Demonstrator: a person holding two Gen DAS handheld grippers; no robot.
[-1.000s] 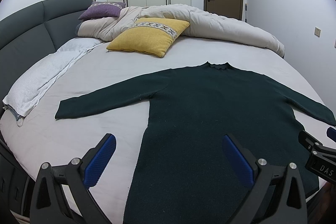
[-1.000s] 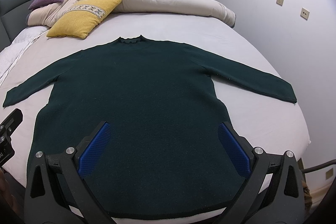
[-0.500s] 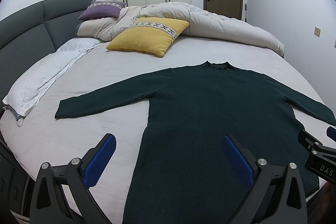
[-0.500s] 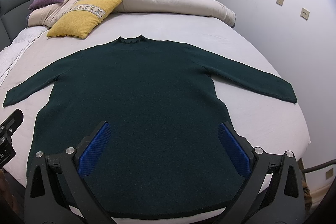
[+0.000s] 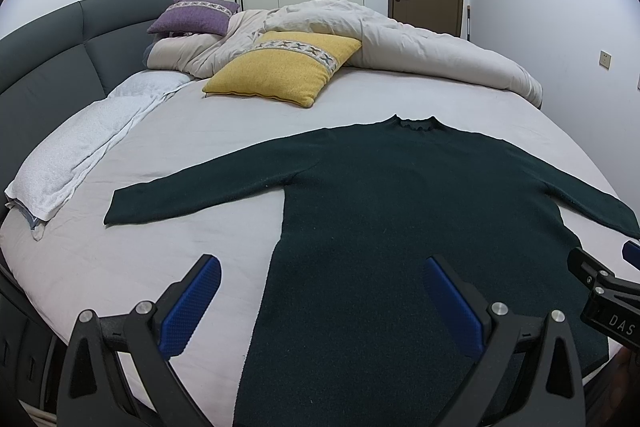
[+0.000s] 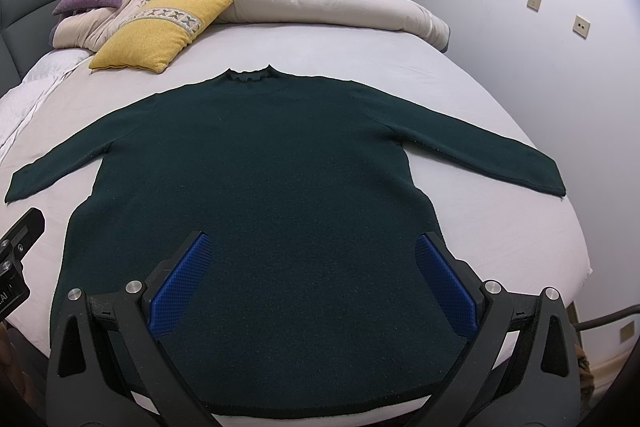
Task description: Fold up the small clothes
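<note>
A dark green long-sleeved sweater (image 5: pixel 400 211) lies flat on the bed, neck away from me and both sleeves spread out; it also shows in the right wrist view (image 6: pixel 260 167). My left gripper (image 5: pixel 320 275) is open and empty, hovering above the sweater's lower left edge. My right gripper (image 6: pixel 316 251) is open and empty, hovering above the hem area at the sweater's middle. Each gripper shows at the edge of the other's view.
The bed sheet (image 5: pixel 140 259) is light grey. A yellow pillow (image 5: pixel 284 71), a purple pillow (image 5: pixel 192 21) and a rolled beige duvet (image 5: pixel 420 47) lie at the far side. A white towel (image 5: pixel 80 151) lies at the left. A wall stands close on the right.
</note>
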